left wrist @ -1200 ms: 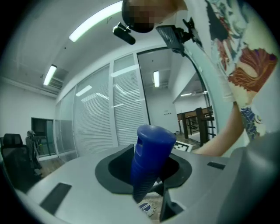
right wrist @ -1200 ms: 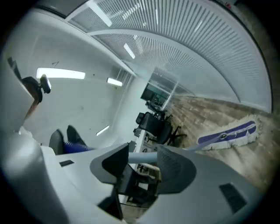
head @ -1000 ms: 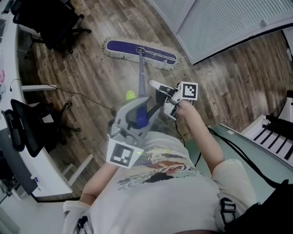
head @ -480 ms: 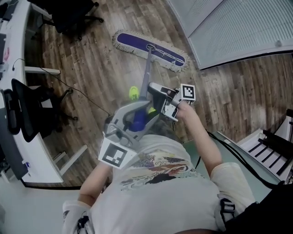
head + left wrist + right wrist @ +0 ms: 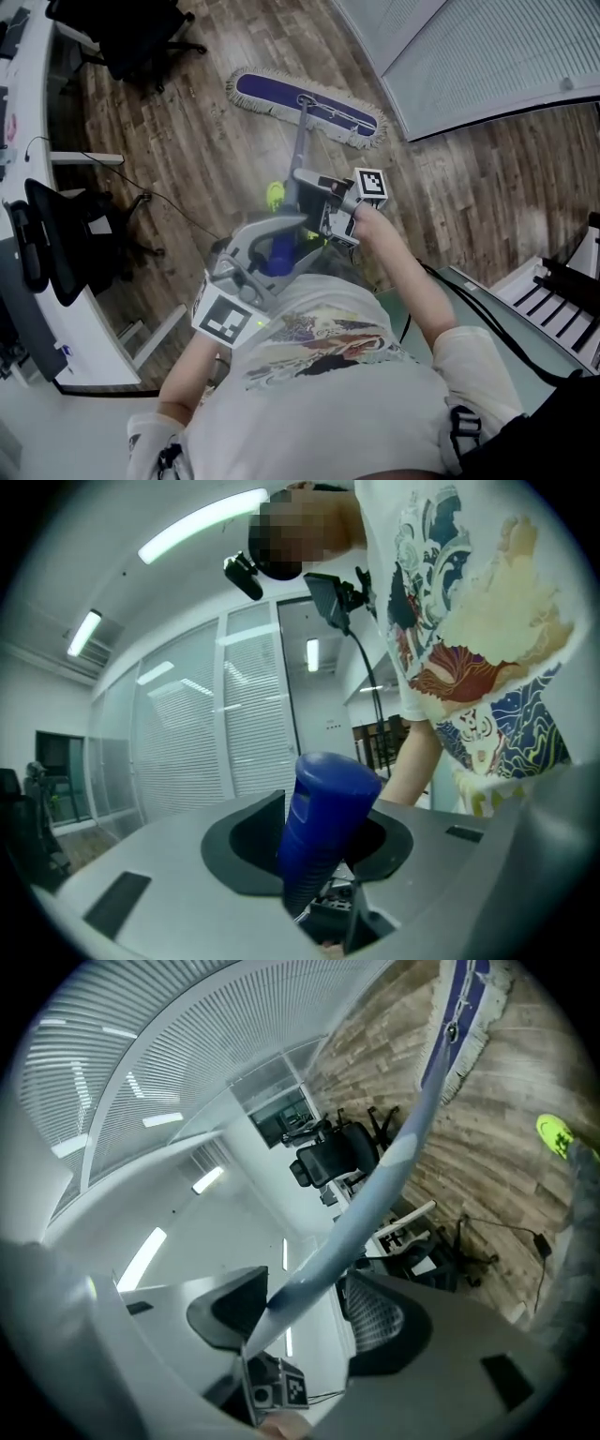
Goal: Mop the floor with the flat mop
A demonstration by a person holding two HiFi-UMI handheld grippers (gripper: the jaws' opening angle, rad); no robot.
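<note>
The person wears a white short-sleeved T-shirt (image 5: 319, 375) printed with waves in blue, rust and yellow, with a black strap (image 5: 466, 427) at the side. The left tongs (image 5: 291, 242) are grey plastic and carry a white cube (image 5: 228, 317) with black square markers.

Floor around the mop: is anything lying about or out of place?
A thin black cable trails loose over the wood floor from the desk toward the person, where the flat mop might catch it. A small yellow-green thing lies by the mop pole; what it is I cannot tell.
</note>
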